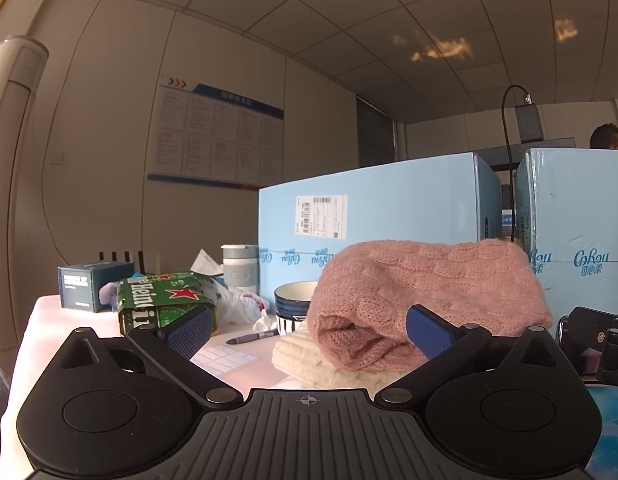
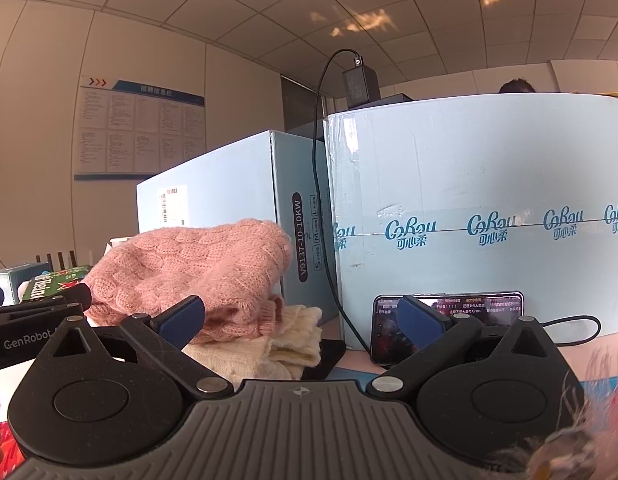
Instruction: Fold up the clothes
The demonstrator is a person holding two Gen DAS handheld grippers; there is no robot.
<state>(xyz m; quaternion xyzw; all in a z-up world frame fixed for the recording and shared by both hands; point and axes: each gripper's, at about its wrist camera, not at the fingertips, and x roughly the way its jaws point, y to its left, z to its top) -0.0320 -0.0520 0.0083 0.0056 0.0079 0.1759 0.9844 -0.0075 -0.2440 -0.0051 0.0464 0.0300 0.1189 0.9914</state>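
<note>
A folded pink knit sweater (image 1: 421, 296) lies on top of a folded cream knit garment (image 1: 333, 368) on the table. My left gripper (image 1: 309, 330) is open just in front of the pile, its blue right pad (image 1: 429, 332) near the pink sweater's front edge, nothing held. In the right wrist view the pink sweater (image 2: 197, 268) and the cream garment (image 2: 269, 344) sit ahead to the left. My right gripper (image 2: 305, 316) is open and empty, its left pad (image 2: 181, 320) close to the pile. The left gripper's body (image 2: 33, 320) shows at the left edge.
Two light blue cartons (image 1: 373, 216) (image 2: 481, 216) stand behind the pile. A phone (image 2: 449, 324) with a lit screen leans on the right carton, cable attached. A green beer carton (image 1: 161, 300), striped bowl (image 1: 293, 304), pen (image 1: 253, 336), bottle (image 1: 240, 268) and plastic bag lie at left.
</note>
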